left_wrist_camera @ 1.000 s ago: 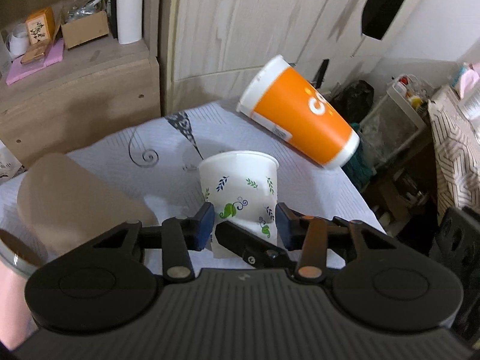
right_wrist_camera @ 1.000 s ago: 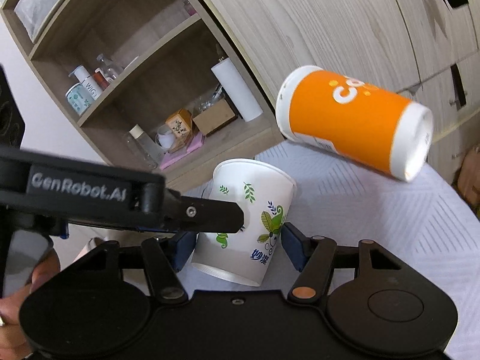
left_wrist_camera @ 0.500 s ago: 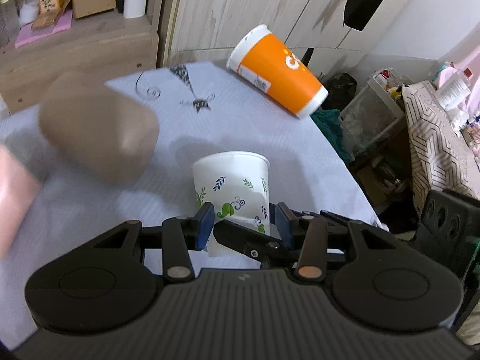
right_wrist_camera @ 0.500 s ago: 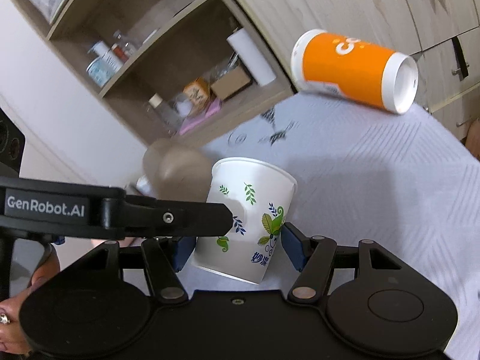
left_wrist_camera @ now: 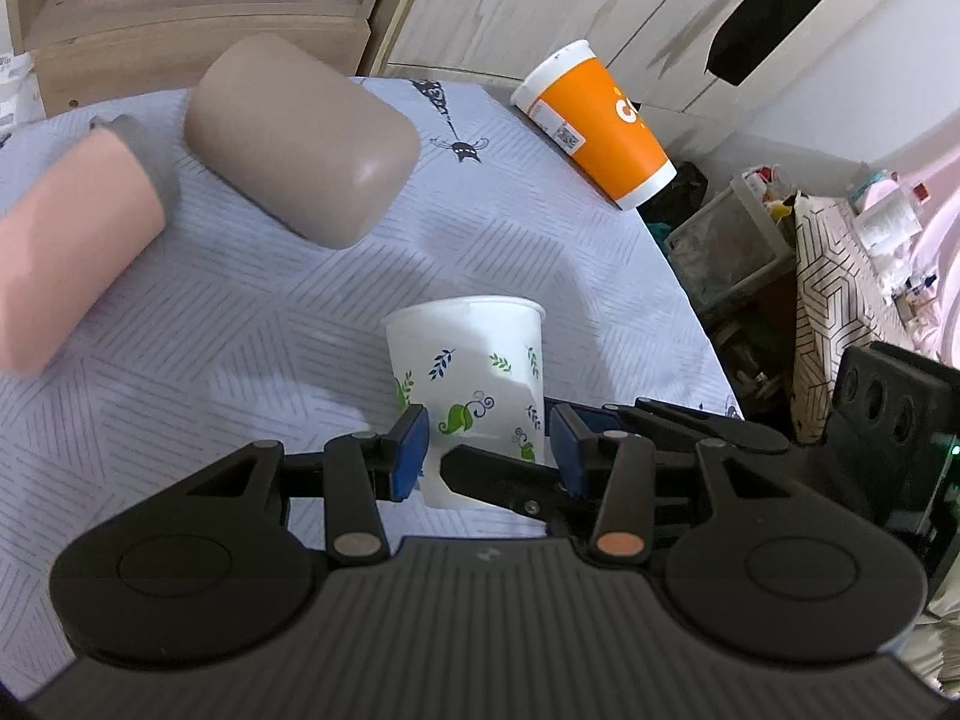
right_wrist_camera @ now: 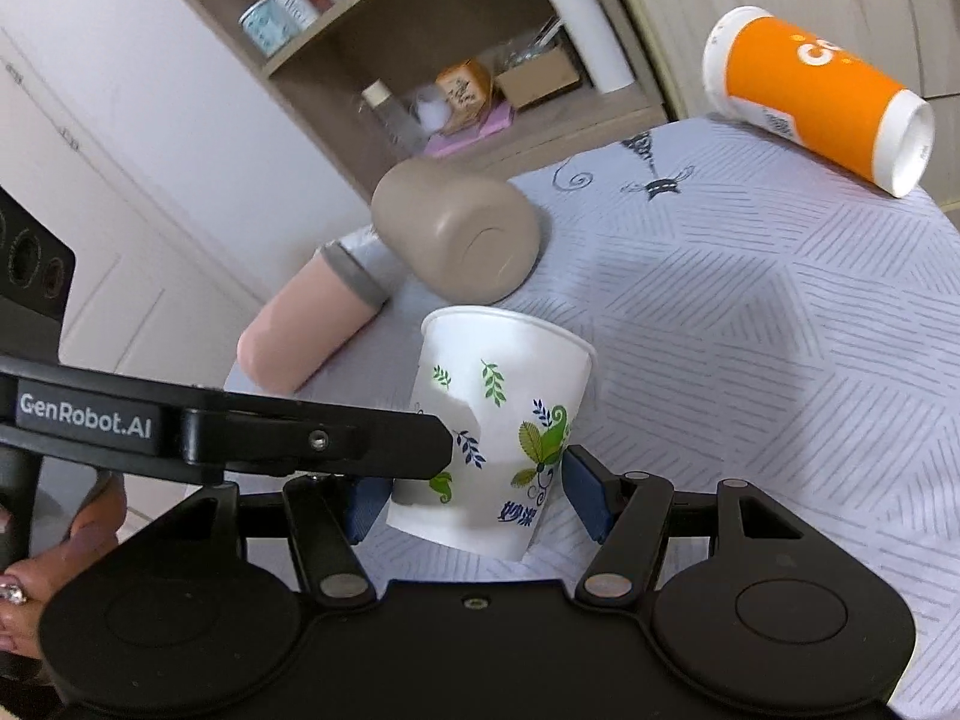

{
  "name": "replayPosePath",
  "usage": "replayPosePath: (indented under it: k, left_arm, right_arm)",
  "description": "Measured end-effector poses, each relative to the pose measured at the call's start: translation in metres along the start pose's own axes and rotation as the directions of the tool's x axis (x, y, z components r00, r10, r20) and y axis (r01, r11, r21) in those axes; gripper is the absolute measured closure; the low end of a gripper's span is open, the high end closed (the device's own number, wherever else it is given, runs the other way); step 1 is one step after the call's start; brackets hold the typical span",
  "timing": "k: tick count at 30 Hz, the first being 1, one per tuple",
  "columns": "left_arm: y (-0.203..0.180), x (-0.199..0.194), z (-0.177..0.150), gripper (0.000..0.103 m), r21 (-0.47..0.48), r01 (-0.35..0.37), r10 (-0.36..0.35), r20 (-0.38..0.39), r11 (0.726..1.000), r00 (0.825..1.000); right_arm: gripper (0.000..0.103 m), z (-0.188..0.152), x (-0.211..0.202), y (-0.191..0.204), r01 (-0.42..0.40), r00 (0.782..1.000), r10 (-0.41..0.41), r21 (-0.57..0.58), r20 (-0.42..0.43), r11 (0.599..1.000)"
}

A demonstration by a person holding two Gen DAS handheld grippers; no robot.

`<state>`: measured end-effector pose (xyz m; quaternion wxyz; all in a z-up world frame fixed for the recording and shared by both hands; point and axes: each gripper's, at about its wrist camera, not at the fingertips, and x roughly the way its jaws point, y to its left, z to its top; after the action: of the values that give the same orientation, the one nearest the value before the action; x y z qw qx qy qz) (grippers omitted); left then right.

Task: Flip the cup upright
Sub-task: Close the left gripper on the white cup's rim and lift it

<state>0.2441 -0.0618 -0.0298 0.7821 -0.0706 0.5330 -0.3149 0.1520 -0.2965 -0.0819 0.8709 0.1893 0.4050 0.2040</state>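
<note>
A white paper cup with green and blue leaf prints stands mouth up, near upright, low over the grey patterned tablecloth. It also shows in the right wrist view. My left gripper is shut on its lower body. My right gripper is shut on the same cup from the other side. The cup's wall is dented between the pads. Whether its base touches the cloth is hidden.
An orange paper cup lies on its side at the table's far right edge. A tan tumbler and a pink bottle lie on the cloth to the left. A wooden shelf unit stands behind; clutter sits beyond the right edge.
Both grippers have carried the paper cup back and down toward the near part of the table. The orange cup and the tan tumbler now appear farther away.
</note>
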Motion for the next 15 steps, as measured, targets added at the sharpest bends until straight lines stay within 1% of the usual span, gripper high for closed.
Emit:
replayPosePath:
  k: [2, 4, 6, 7, 9, 11, 13, 15]
  left_arm:
    - [0.006, 0.001, -0.002, 0.054, -0.015, -0.012, 0.012, 0.009, 1.0, 1.0]
    - [0.011, 0.003, -0.002, 0.053, -0.029, -0.015, 0.015, 0.01, 0.999, 1.0]
    - [0.015, 0.005, -0.001, 0.051, -0.039, 0.007, -0.006, 0.011, 0.999, 1.0]
    - [0.017, 0.006, -0.001, 0.051, -0.041, 0.018, -0.018, 0.007, 0.999, 1.0]
    - [0.019, 0.009, 0.0, 0.051, -0.046, 0.043, -0.043, 0.005, 0.998, 0.999]
    - [0.021, 0.012, 0.001, 0.051, -0.051, 0.058, -0.058, 0.01, 0.997, 0.998]
    - [0.022, 0.016, 0.0, 0.051, -0.054, 0.07, -0.069, 0.015, 0.996, 0.997]
    - [0.023, 0.018, -0.001, 0.051, -0.048, 0.081, -0.08, 0.024, 0.996, 0.997]
  right_arm:
    - [0.035, 0.002, 0.001, 0.0, -0.001, 1.0, 0.001, -0.01, -0.016, 1.0]
    - [0.032, 0.006, 0.002, 0.0, -0.004, 0.999, 0.003, -0.02, -0.034, 1.0]
    - [0.027, 0.009, 0.001, -0.001, -0.004, 0.999, 0.002, -0.042, -0.043, 0.999]
    - [0.02, 0.011, 0.003, 0.0, -0.002, 0.999, -0.001, -0.053, -0.052, 0.999]
    - [0.02, 0.014, 0.002, 0.001, -0.002, 0.999, -0.001, -0.076, -0.05, 0.997]
    - [0.02, 0.015, 0.002, 0.002, 0.022, 0.999, -0.026, -0.102, -0.042, 0.995]
    - [0.02, 0.016, 0.003, 0.001, 0.009, 0.999, -0.015, -0.099, -0.05, 0.995]
    - [0.022, 0.016, 0.004, -0.001, -0.007, 0.998, 0.002, -0.082, -0.063, 0.997]
